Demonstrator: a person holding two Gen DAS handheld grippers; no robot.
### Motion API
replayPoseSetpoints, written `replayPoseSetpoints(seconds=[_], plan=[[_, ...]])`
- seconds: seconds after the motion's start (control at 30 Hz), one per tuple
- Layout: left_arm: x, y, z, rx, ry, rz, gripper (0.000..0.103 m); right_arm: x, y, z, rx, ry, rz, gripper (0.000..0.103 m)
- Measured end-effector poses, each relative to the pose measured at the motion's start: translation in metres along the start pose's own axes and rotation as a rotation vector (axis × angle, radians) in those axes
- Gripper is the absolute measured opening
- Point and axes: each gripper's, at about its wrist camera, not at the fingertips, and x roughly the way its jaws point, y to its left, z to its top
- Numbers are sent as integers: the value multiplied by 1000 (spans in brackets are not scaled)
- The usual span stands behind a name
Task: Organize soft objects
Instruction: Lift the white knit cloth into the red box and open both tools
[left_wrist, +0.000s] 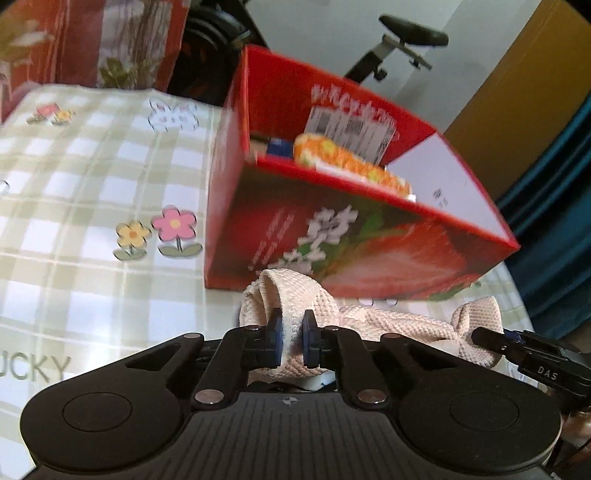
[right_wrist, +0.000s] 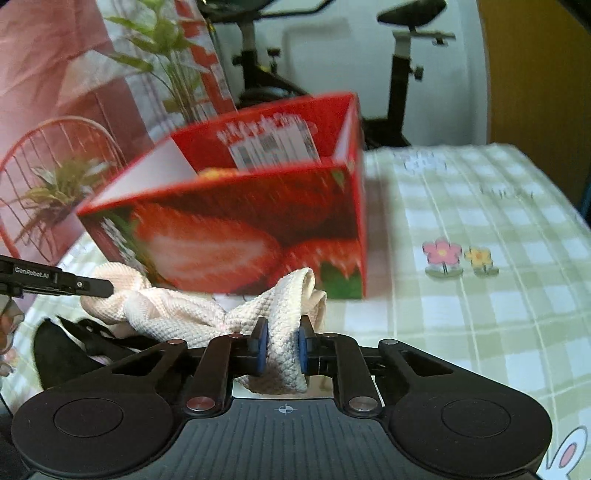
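Note:
A cream waffle-knit cloth (left_wrist: 388, 325) stretches between both grippers, just in front of a red strawberry-print box (left_wrist: 351, 251). My left gripper (left_wrist: 292, 343) is shut on one bunched end of the cloth. My right gripper (right_wrist: 280, 347) is shut on the other end of the cloth (right_wrist: 177, 310). The box (right_wrist: 240, 236) is open at the top and holds an orange and white knitted item (left_wrist: 343, 158) and something blue (left_wrist: 279, 147). The right gripper's finger (left_wrist: 495, 341) shows at the right of the left wrist view. The left gripper's finger (right_wrist: 74, 284) shows at the left of the right wrist view.
The table has a green and white checked cloth with flower prints (left_wrist: 159, 232). A red bag with a plant picture (right_wrist: 74, 110) stands behind the box. An exercise bike (right_wrist: 402, 74) is beyond the table. A dark object (right_wrist: 70, 350) lies low at the left.

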Motion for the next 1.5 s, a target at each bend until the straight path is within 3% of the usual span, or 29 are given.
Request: replayPoseSetpoints(seconds=[0.53,0.87,1.17,1.5], plan=[[-112,-52,29,140,-283,1,11,-73,48,76,-193,-233,51,14],[-100,-80,71,238,-368,69,11,-49,77,129,-371,-278,-16,14],[-43,-81,99,283,-305,141,11,18,66,146,-363,-204,-74,14],[4,-68,94,290,-168,126,11,63,51,135,-328,-100,-72,14]])
